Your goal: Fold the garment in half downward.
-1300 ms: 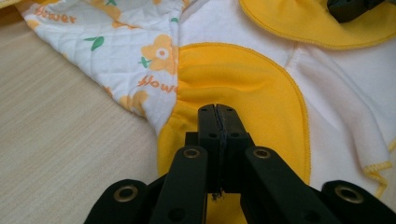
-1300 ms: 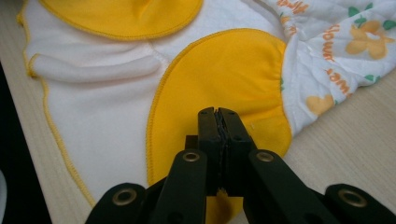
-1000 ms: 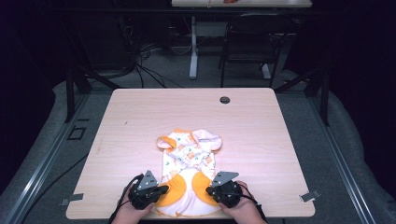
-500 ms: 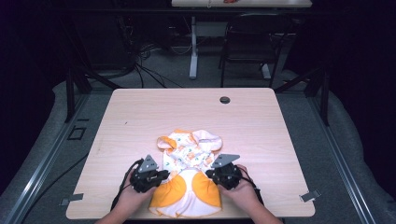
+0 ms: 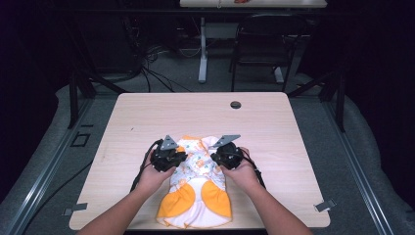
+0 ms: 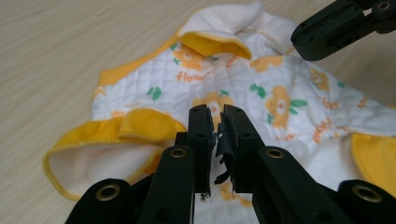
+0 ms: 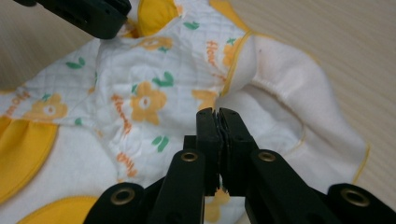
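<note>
The baby garment (image 5: 195, 188), a quilted white piece with orange flowers and solid orange panels, lies on the near half of the table (image 5: 147, 117), its orange panels toward the person and its collar toward the far side. A second ago both grippers sat low at the near hem; now they have travelled up over the garment and hang above its middle, one on each flank, and the orange panels that were tucked between them lie spread flat. In my judgement a fold or smoothing pass has just been finished and the hands are shifting to the next hold, probably the sleeves or collar.

The left gripper (image 6: 217, 122) has just been opening its jaws: a narrow slit stands between them, with no cloth caught in it. The right gripper (image 7: 218, 122) has its jaws pressed together on nothing, the fabric lying beneath.

The print repeats a small orange word beside the flowers; it reads "flower" as far as I can make out. No brand label is visible.
</note>
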